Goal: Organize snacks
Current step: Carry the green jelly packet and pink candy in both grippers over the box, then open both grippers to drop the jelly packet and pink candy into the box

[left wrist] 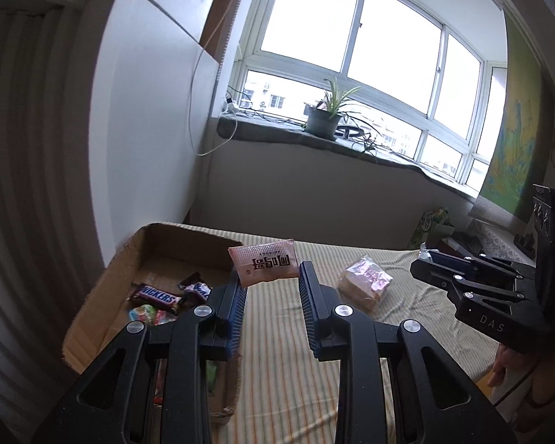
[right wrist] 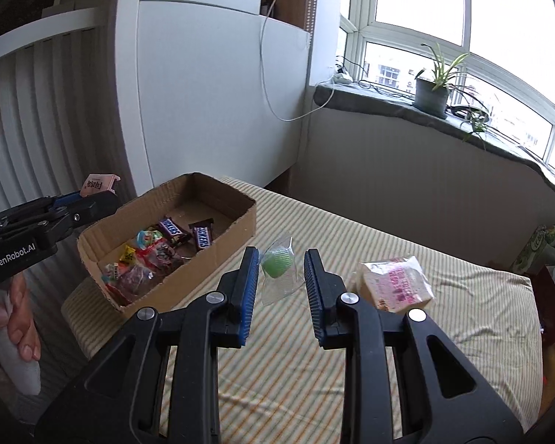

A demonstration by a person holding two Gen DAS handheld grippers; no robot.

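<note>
Beside the corrugated cardboard box (right wrist: 174, 236), left hand-held gripper (left wrist: 268, 277) pinches a flat pink packet (left wrist: 264, 263); right hand-held gripper (right wrist: 281, 262) pinches a crinkly clear-wrapped green sweet (right wrist: 277, 263).

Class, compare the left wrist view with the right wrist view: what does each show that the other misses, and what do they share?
Only the left wrist view shows the printed face of the pink packet, pinched by the left gripper, and a wall map.

Only the right wrist view shows the green sweet in a clear wrapper, held by the right gripper, and a hand on the other handle.

Both show the cardboard box of snacks, the wrapped bread on the striped cloth, and the potted plant.
</note>
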